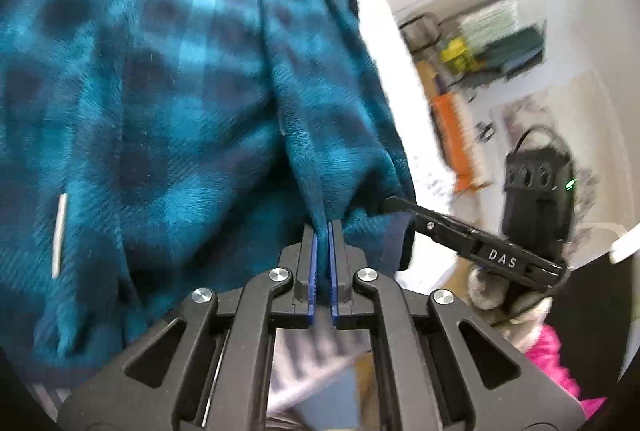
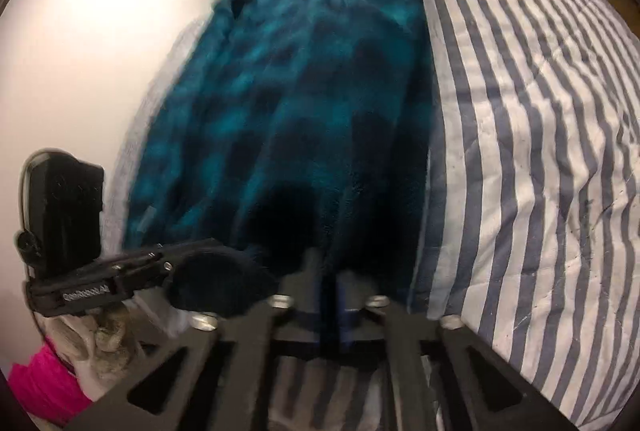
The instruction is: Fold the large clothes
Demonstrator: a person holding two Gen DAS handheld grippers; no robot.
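A teal and dark blue plaid fleece garment (image 1: 160, 91) fills the left wrist view. My left gripper (image 1: 323, 231) is shut on a raised fold of it, the cloth pinched between the blue pads. Just to the right, my right gripper (image 1: 394, 203) bites into the garment's edge beside a dark cuff. In the right wrist view the garment (image 2: 300, 91) lies lengthwise on a striped quilt (image 2: 520, 151). My right gripper (image 2: 328, 271) is shut on its near edge. The left gripper (image 2: 192, 251) comes in from the left, its tips buried in dark fleece.
The quilt covers the bed to the right of the garment. A white wall (image 2: 80, 51) runs along the left. A cluttered shelf (image 1: 492, 31) and an orange item (image 1: 452, 135) stand beyond the bed. A gloved hand (image 1: 488, 291) and a pink sleeve (image 1: 552, 363) are close by.
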